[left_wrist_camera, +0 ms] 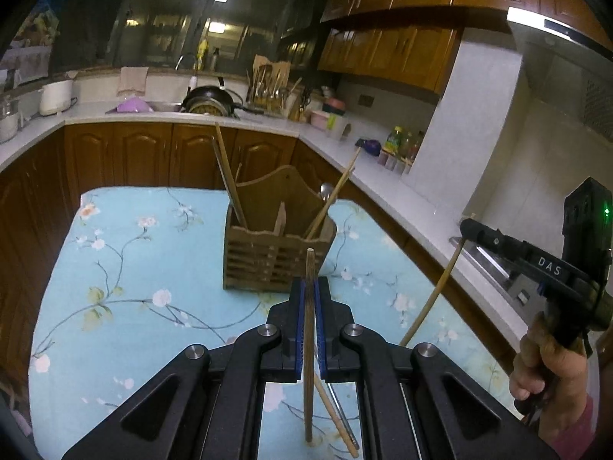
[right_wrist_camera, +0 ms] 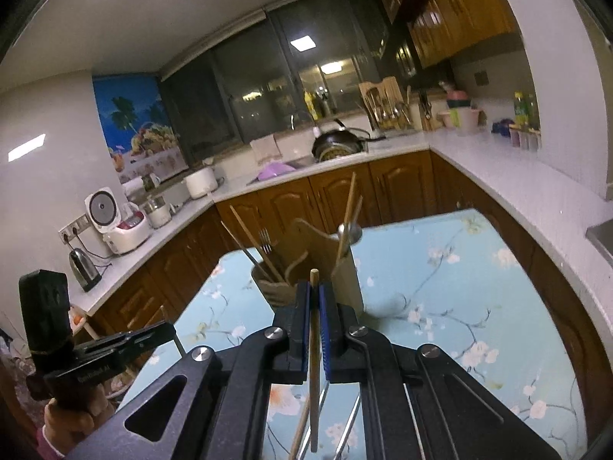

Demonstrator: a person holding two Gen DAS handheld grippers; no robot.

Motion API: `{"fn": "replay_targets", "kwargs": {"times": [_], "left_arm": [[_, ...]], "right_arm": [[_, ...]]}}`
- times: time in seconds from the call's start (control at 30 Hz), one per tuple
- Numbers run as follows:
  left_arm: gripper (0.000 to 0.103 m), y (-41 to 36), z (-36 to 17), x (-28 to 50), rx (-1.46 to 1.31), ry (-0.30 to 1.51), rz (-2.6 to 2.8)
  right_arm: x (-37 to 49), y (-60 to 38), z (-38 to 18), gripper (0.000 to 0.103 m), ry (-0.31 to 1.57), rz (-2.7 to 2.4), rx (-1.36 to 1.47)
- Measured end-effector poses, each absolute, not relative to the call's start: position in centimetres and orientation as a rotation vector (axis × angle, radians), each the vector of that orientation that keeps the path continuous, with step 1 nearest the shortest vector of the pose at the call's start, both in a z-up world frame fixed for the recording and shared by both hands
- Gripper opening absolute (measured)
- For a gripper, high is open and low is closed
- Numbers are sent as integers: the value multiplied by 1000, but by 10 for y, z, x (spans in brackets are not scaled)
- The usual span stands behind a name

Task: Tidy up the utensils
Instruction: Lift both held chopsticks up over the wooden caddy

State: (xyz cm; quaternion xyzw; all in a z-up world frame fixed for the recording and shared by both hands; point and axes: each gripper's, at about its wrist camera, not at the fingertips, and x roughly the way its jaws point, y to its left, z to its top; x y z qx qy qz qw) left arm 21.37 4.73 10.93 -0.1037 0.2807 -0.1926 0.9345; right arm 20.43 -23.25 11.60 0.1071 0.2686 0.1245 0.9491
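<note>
Each gripper pinches one chopstick: left gripper [left_wrist_camera: 309, 287], right gripper [right_wrist_camera: 314, 295]. Long free ends may swing or slip, missing the holder [left_wrist_camera: 276, 253] on the bench [left_wrist_camera: 134, 268].

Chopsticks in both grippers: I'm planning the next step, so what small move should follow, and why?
Probably carry each chopstick over the wooden holder and lower it in. The left gripper and right gripper are each shut on one chopstick, raised above the tablecloth, with the holder just ahead.
</note>
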Motion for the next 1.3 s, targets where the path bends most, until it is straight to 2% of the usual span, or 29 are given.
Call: {"fn": "replay_targets", "kwargs": {"times": [0.63, 1.03, 1.3], "left_arm": [[3, 65, 131, 235, -203, 452, -371], [3, 72, 160, 292, -199, 294, -327], [3, 69, 141, 343, -246, 215, -260]], "right_arm": [[225, -230, 134, 5, 457, 243, 232], [275, -232, 171, 5, 320, 216, 248], [316, -231, 178, 5, 242, 169, 246]]}}
